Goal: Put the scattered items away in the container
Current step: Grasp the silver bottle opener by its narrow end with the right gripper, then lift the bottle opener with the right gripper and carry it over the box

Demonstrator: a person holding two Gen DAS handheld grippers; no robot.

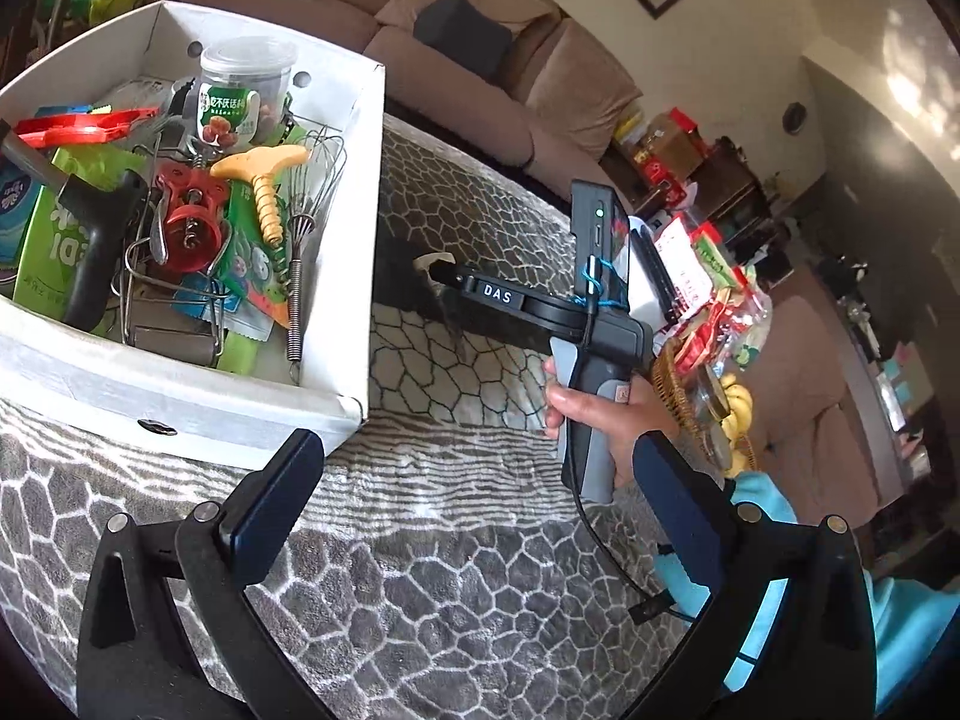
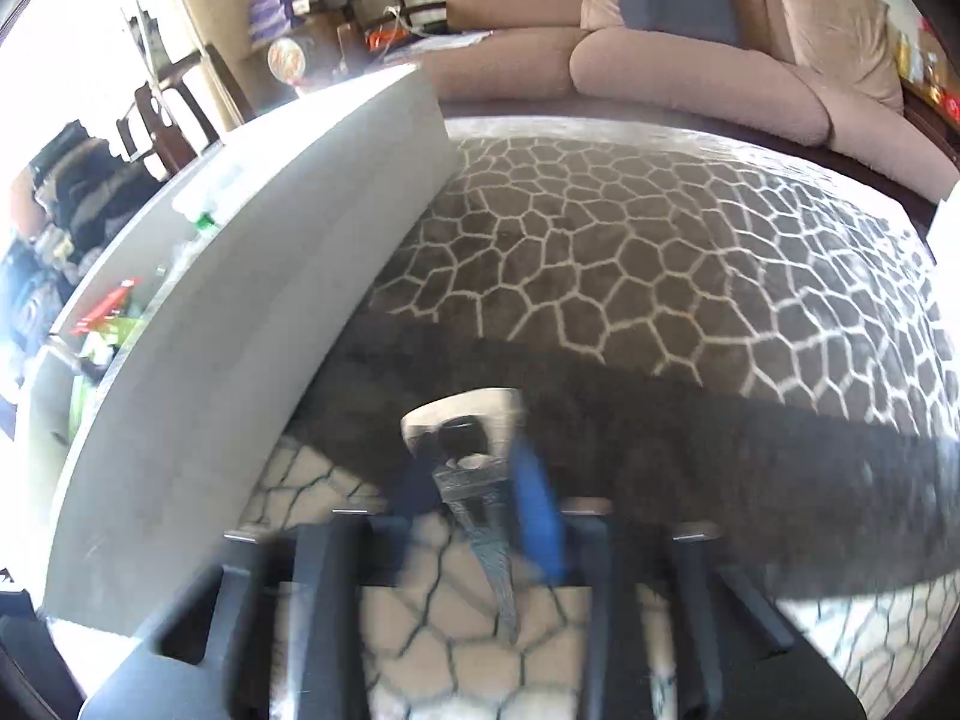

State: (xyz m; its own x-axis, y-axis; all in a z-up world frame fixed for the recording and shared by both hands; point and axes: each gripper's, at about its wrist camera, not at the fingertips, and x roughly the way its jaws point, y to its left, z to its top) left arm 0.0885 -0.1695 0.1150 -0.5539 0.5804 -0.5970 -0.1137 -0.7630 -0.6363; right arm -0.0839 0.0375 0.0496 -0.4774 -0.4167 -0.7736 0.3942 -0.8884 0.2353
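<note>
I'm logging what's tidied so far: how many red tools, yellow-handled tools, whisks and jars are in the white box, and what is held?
Red tools: 2, flat clip and round opener
Yellow-handled corkscrew: 1
Whisk: 1
Jar: 1
Tower-shaped bottle opener, held in the right gripper: 1
Total: 6

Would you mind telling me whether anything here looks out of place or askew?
One item is outside the white box: a bottle opener, clamped in the right gripper above the patterned rug, hanging with its tip downward. Inside the box, the whisk, the corkscrew and the snack packets lie jumbled. Nothing looks spilled or broken.
</note>
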